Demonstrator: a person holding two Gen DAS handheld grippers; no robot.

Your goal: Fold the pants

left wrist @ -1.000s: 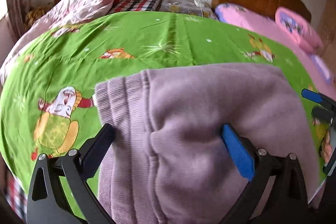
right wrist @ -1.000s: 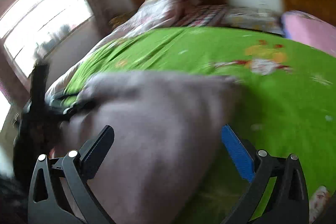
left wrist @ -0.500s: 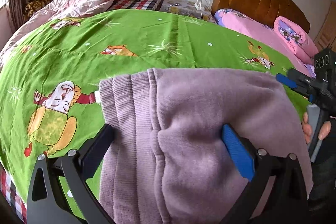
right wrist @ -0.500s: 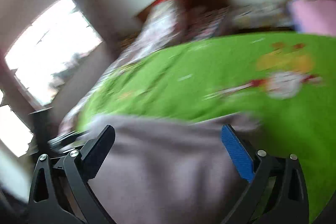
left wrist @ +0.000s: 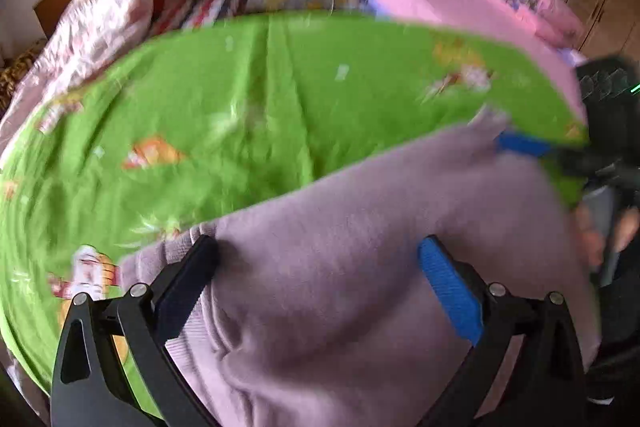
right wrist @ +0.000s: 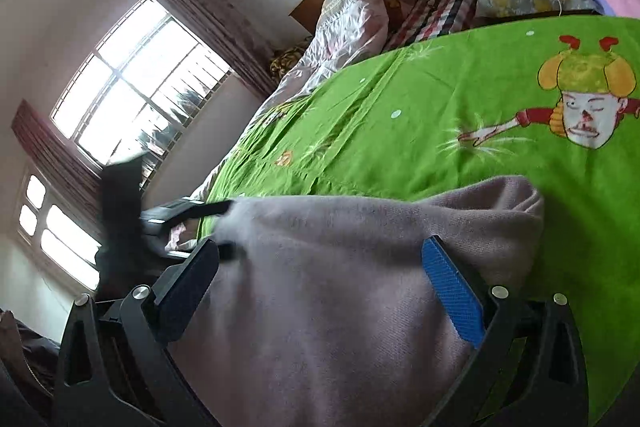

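Observation:
Mauve knit pants (left wrist: 360,267) lie on the green cartoon bedspread (left wrist: 260,107) at the near edge of the bed. My left gripper (left wrist: 320,279) is open, its fingers spread wide over the pants near the ribbed waistband. My right gripper (right wrist: 320,279) is open too, its fingers straddling the pants (right wrist: 340,287) at their right end. In the left wrist view the right gripper (left wrist: 560,155) shows at the pants' far right corner. In the right wrist view the left gripper (right wrist: 180,211) shows at the pants' left edge.
The green bedspread (right wrist: 440,107) stretches away beyond the pants. A pink quilt (left wrist: 96,23), a red pillow and a checked pillow lie at the wooden headboard. A second bed with pink bedding (left wrist: 460,3) stands to the right. A window (right wrist: 132,83) is on the left wall.
Both grippers have tilted and shifted: the left wrist view swung so the pants' far edge slants up to the right. The right wrist view rolled sharply. Both stayed open.

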